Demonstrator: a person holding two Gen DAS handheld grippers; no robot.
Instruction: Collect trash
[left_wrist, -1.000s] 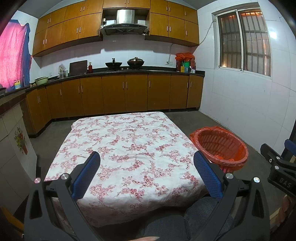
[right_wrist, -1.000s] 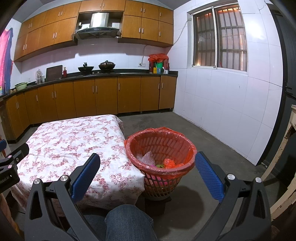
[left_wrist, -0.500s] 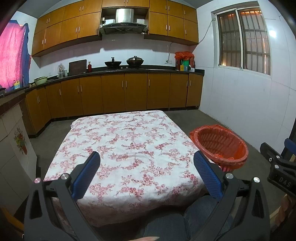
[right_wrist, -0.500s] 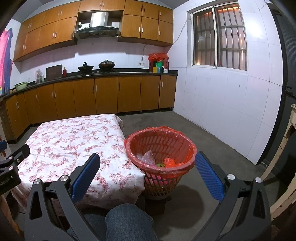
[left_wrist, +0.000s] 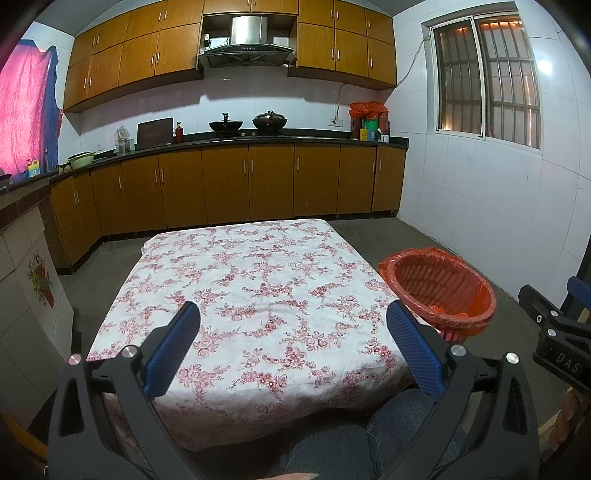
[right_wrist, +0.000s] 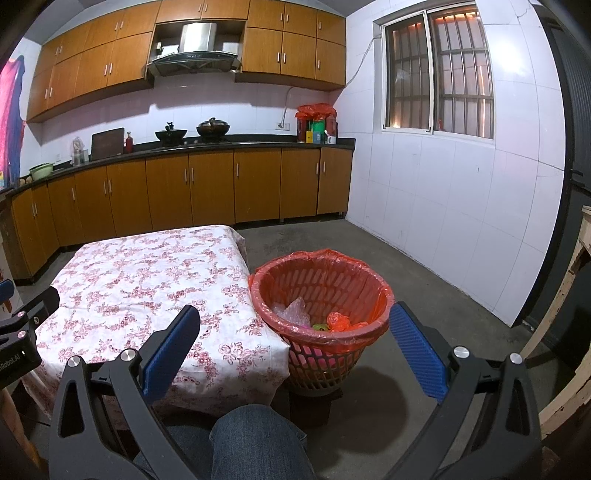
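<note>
1. We hold the left gripper (left_wrist: 293, 325) above the near part of the table (left_wrist: 258, 280). Its 2 blue fingers (left_wrist: 173, 349) stand wide apart and nothing is between them.
2. We hold the right gripper (right_wrist: 293, 325) low, near the basket (right_wrist: 319, 321). Its jaws are also wide and hold nothing.
3. The table carries a flowered cloth (right_wrist: 147, 280). The cloth hangs over the edges, so the legs are hidden from us in both views.
4. The basket stands on the floor (right_wrist: 424, 288), just beside the right edge of the table, touching the hanging cloth or very close to it; we cannot tell which.
5. An orange bag (right_wrist: 369, 288) lines the basket and is folded over its rim.
6. In the right view we see trash (right_wrist: 314, 317) at the bottom of the basket: a clear crumpled plastic, an orange piece and something small and green. What the green thing is, we cannot make out.
7. In the left view the inside bottom of the basket (left_wrist: 439, 291) is hidden by its near wall, so the trash does not show there.
8. A knee (right_wrist: 255, 439) in jeans shows at the lower edge, cut off by the frame.
9. Part of the right gripper (left_wrist: 554, 336) enters the left view at the right side, only partly seen.
</note>
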